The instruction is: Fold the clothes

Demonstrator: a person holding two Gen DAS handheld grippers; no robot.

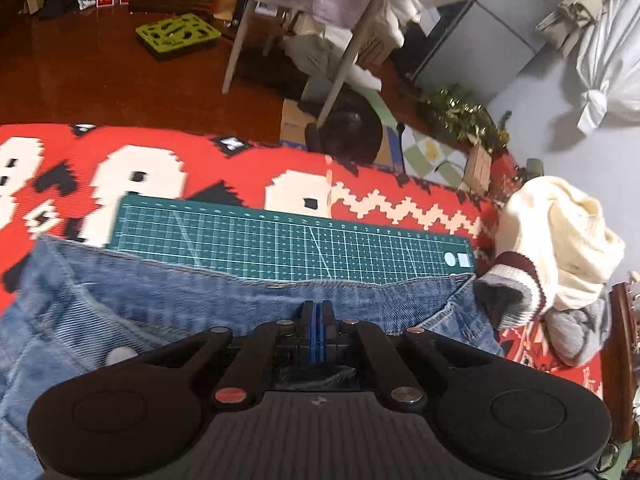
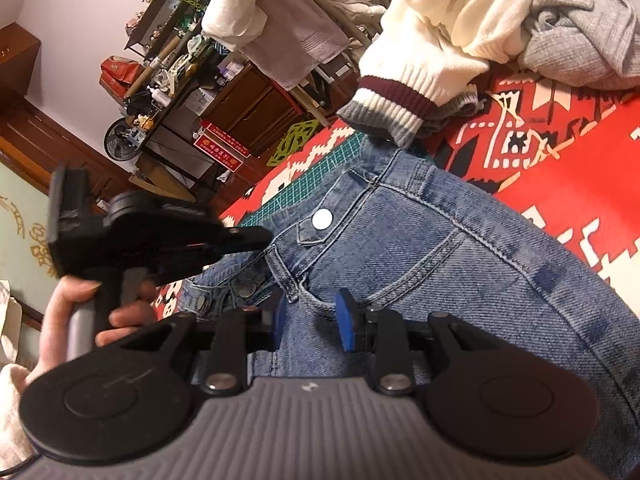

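Above jeans (image 2: 420,264), right tool (image 2: 310,322) agape.

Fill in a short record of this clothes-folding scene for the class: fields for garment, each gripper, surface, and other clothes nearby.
garment: blue jeans, waistband and white button showing
left gripper: shut on the jeans near the waistband
right gripper: open, over the jeans near the front pocket
surface: red patterned blanket with a green cutting mat partly under the jeans
other clothes: cream sweater and grey garment piled beside the jeans
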